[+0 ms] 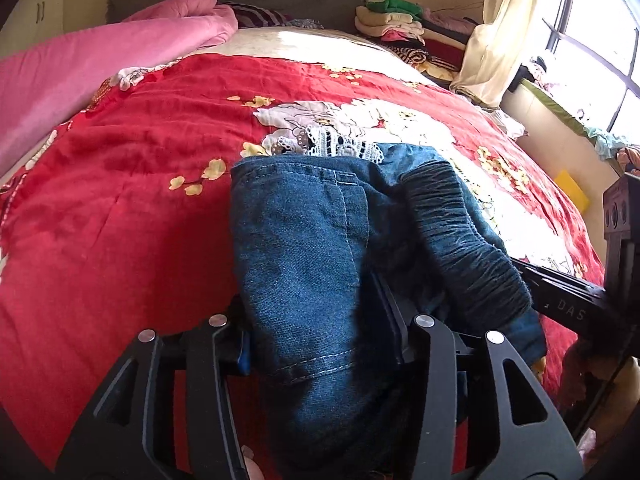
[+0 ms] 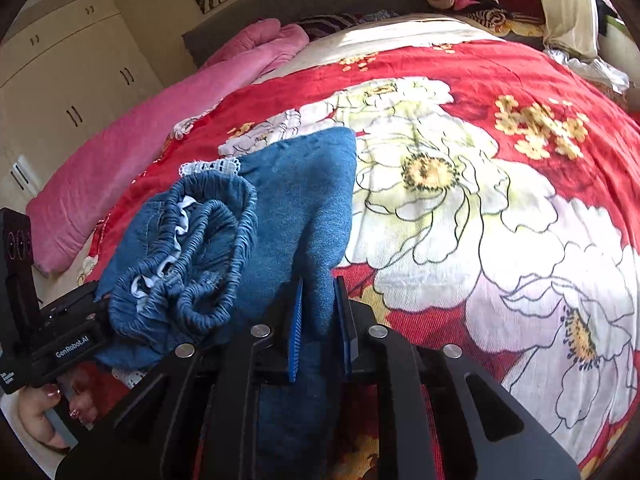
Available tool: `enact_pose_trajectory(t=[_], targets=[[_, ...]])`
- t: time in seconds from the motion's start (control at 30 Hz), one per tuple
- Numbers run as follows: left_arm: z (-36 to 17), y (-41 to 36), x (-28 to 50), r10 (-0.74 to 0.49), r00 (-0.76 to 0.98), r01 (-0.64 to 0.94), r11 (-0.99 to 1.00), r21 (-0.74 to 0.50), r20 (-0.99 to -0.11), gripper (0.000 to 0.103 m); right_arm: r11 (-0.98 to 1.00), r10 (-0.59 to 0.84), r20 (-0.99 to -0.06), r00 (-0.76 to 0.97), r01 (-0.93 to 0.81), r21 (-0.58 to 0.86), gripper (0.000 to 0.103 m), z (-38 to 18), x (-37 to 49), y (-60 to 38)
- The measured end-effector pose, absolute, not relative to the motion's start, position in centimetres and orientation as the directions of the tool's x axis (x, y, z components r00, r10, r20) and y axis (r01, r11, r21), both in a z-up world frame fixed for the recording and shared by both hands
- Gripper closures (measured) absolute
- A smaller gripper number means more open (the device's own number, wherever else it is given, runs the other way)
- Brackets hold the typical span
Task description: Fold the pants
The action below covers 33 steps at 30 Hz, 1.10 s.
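My left tool (image 1: 320,320) is clamped on a thick bunch of the pants (image 1: 304,248), and my right tool (image 2: 320,328) pinches a single denim edge between its blue pads (image 2: 295,336). The pants hang bunched between both, just above the red floral bed cover (image 2: 520,80). I judge them light, soft and floppy, likely to slump. The gathered elastic waistband (image 2: 224,248) is ribbed and bulky; white lace trim (image 1: 340,144) edges the cuff. Flat hems and seams look the best holds.
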<state>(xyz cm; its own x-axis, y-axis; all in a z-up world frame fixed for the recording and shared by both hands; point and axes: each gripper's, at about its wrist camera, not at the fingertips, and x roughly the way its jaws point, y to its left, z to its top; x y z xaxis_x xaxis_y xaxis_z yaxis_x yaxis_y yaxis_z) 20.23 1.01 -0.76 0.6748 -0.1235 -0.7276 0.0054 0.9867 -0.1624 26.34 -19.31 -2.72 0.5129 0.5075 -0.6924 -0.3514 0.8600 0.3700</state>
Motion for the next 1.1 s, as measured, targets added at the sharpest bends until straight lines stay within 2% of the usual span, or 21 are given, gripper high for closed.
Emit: enact_pose_trajectory(t=[0.07,0.1,0.17,0.23,0.43,0.5,0.6,0.77,1.1], targets=[[-0.9,1.1,20.2,-0.12,0.676,0.005,0.987,-0.159,-0.727,0.06,0.864,0.5,-0.69,0.523,-0.354,0.358,0.086,-2.7,26.0,-19.3],[-0.9,1.0,20.1,-0.118,0.677,0.004,0.988,-0.157,-0.727,0.059,0.87,0.488,-0.694,0.53,-0.359,0.338,0.082,-2.4,25.8,-19.1],[-0.9,1.2,20.1,-0.119,0.676,0.0,0.987,-0.161,-0.727,0.056,0.881,0.467,-0.679,0.566,-0.365,0.301,0.062,-1.4,24.9,-19.1],[-1.0,1.4,20.0,-0.12,0.676,-0.003,0.986,-0.165,-0.727,0.055,0.878,0.474,-0.635,0.61,-0.381,0.29,0.054,0.0,23.5,-19.3],[-0.9,1.4,19.9,-0.115,0.678,-0.006,0.987,-0.163,-0.726,0.053,0.845,0.523,-0.543,0.657,-0.481,0.231,0.052,3.3,20.4,-18.2],[-0.8,1.5,19.8,-0.116,0.678,-0.011,0.986,-0.168,-0.726,0.05,0.821,0.552,-0.527,0.646,-0.531,0.209,0.052,4.0,20.0,-17.1],[-0.7,1.8,19.5,-0.121,0.679,-0.016,0.984,-0.178,-0.724,0.047,0.803,0.559,-0.572,0.601,-0.563,0.193,0.052,3.6,20.8,-15.7],[-0.6,2.1,18.9,-0.119,0.677,-0.022,0.983,-0.182,-0.726,0.041,0.807,0.548,-0.65,0.526,-0.537,0.245,0.053,1.2,22.5,-15.2],[0.0,2.1,18.1,-0.126,0.683,-0.022,0.981,-0.192,-0.719,0.035,0.824,0.542,-0.669,0.509,-0.479,0.303,0.053,-0.4,22.5,-16.2]])
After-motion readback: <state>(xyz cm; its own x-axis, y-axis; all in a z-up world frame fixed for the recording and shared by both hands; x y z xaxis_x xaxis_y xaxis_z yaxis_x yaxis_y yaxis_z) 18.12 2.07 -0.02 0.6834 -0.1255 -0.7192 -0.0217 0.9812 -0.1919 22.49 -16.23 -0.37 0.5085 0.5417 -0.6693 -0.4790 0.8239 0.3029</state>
